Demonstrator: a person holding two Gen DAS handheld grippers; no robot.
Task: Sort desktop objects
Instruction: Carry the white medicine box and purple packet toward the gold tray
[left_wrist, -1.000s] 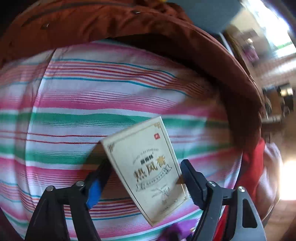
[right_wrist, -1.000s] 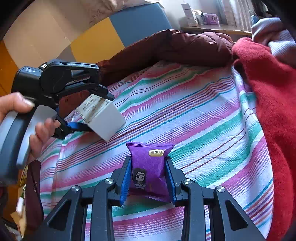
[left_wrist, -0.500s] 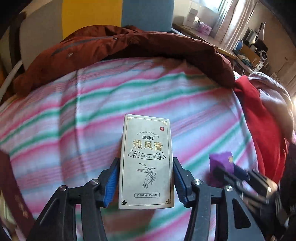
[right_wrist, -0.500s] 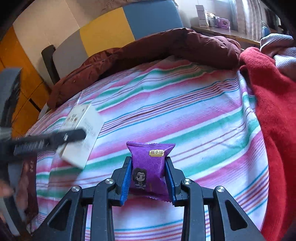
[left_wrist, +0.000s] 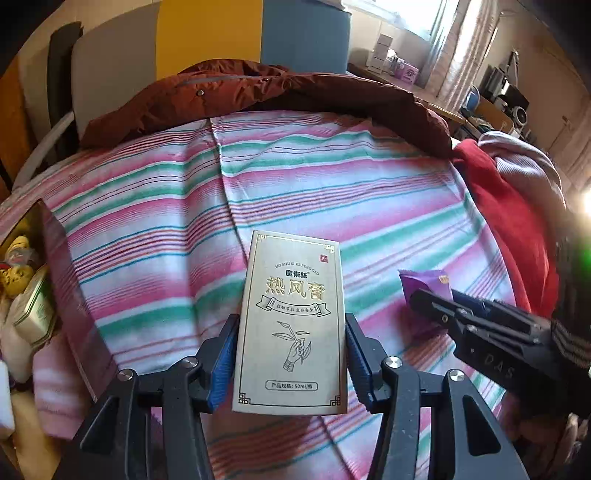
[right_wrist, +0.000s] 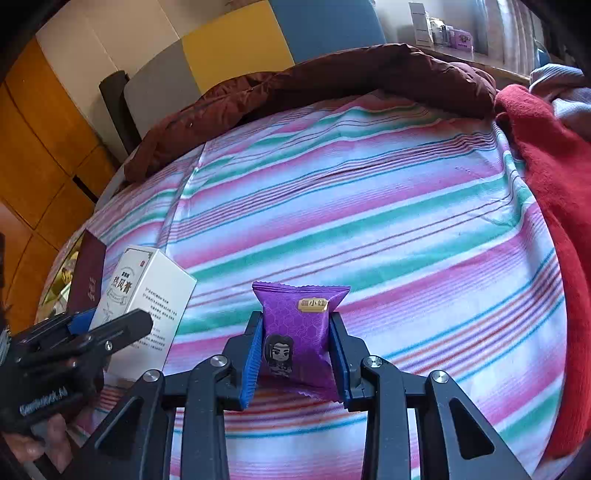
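A cream carton with gold lettering (left_wrist: 293, 317) stands upright between the blue pads of my left gripper (left_wrist: 290, 332), which is shut on its lower sides above the striped cloth. The right wrist view shows the same carton (right_wrist: 147, 291) at the lower left, with the left gripper (right_wrist: 110, 325) and a hand behind it. My right gripper (right_wrist: 297, 343) is shut on a purple snack packet (right_wrist: 299, 328) with a cartoon figure, held upright. In the left wrist view that packet (left_wrist: 424, 282) and the right gripper (left_wrist: 428, 302) sit just right of the carton.
A pink, green and white striped cloth (left_wrist: 332, 184) covers the surface. A brown padded jacket (left_wrist: 295, 96) lies along its far edge and a red garment (left_wrist: 509, 221) along the right. At the left edge stands a dark red box (left_wrist: 62, 266) with several packets inside.
The left gripper's jaws closed onto the carton, which went from tilted to upright. Both grippers drew back across the cloth, the right one keeping its hold on the packet.
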